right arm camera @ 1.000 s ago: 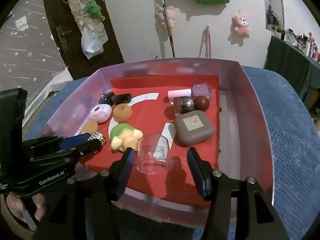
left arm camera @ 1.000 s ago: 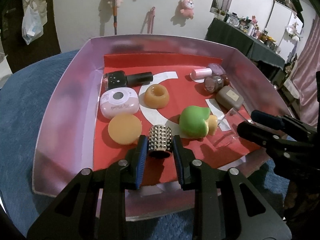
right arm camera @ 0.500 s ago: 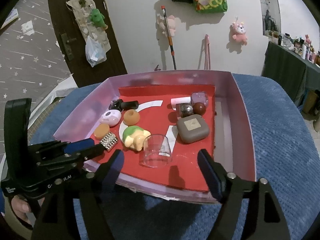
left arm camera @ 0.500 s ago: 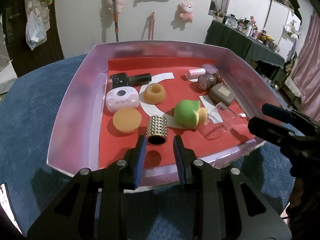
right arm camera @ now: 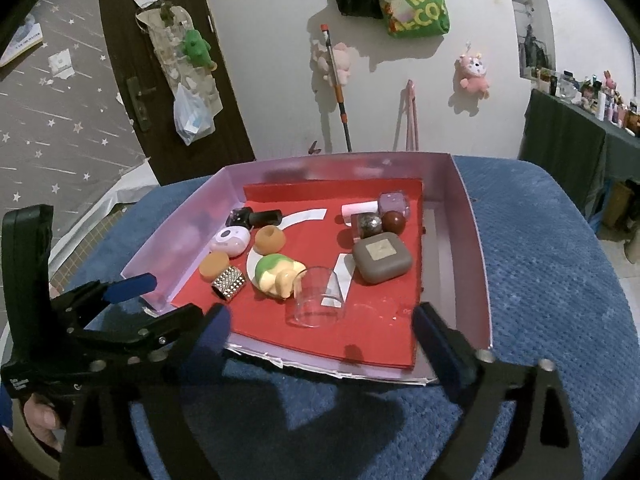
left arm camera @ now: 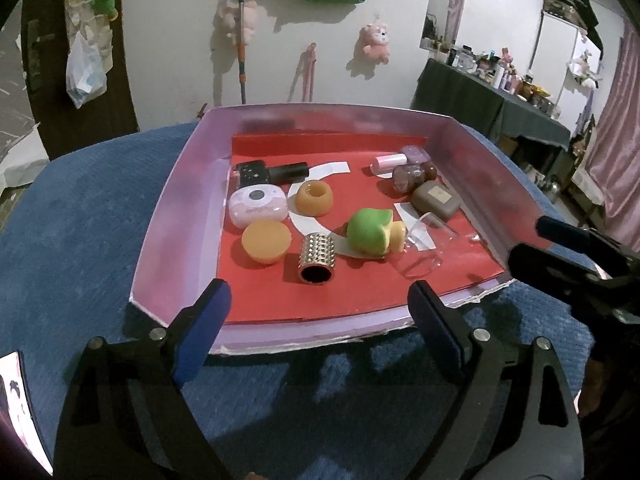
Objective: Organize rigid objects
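A pink-walled tray (left arm camera: 176, 200) with a red floor holds several small objects. A studded metal cylinder (left arm camera: 317, 258) lies near its front edge, also in the right wrist view (right arm camera: 229, 282). Next to it are an orange puck (left arm camera: 266, 241), a green and cream toy (left arm camera: 370, 232) and a clear glass cup (right arm camera: 316, 295) on its side. My left gripper (left arm camera: 320, 330) is open and empty, in front of the tray. My right gripper (right arm camera: 320, 338) is open and empty, also in front of the tray (right arm camera: 476, 248).
Further back in the tray are a pink case (left arm camera: 258, 205), an orange ring (left arm camera: 314, 198), a black bottle (left arm camera: 272, 173), a brown square case (right arm camera: 382, 255) and small jars (right arm camera: 394, 205). The tray rests on a blue cushion (left arm camera: 80, 216). A wall with hanging toys stands behind.
My left gripper let go of the studded cylinder, opened wide and drew back out of the tray. My right gripper opened wider and also drew back from the glass cup.
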